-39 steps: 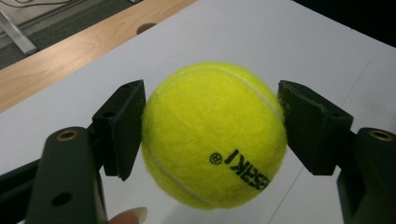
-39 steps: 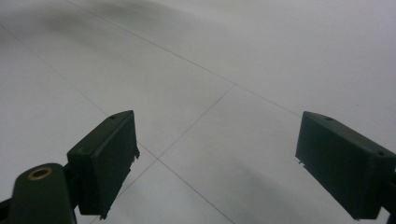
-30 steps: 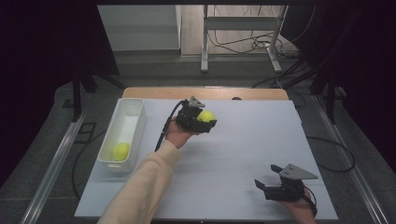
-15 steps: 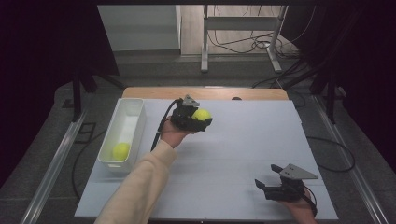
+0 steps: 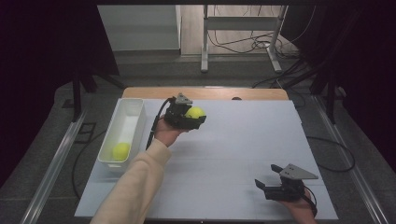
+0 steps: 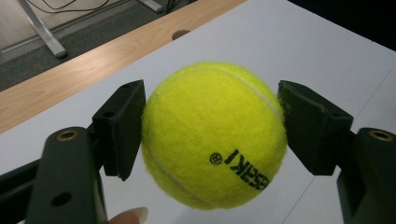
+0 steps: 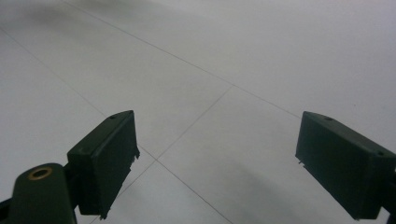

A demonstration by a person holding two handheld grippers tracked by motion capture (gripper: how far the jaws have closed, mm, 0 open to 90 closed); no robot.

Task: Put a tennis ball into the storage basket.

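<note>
A: Tennis ball (image 6: 214, 140) — where is it?
B: Clamped between both pads of the left gripper (image 5: 189, 116), above the table's (image 5: 233, 149) far left part, at about eleven o'clock.
A: The step?
B: Carrying, I'd judge. The white bin (image 5: 133, 112) with another tennis ball (image 5: 121, 151) sits at nine o'clock; next calls for swinging over it before letting go.
A: Right gripper (image 5: 266, 188)?
B: Jaws wide apart, holding nothing, at five o'clock.

White bin (image 5: 133, 112) at nine o'clock on white table (image 5: 243, 149), holding second yellow ball (image 5: 121, 151). Wooden edge (image 5: 219, 93) at twelve. Metal stand (image 5: 240, 23) and cables (image 5: 233, 46) beyond.
</note>
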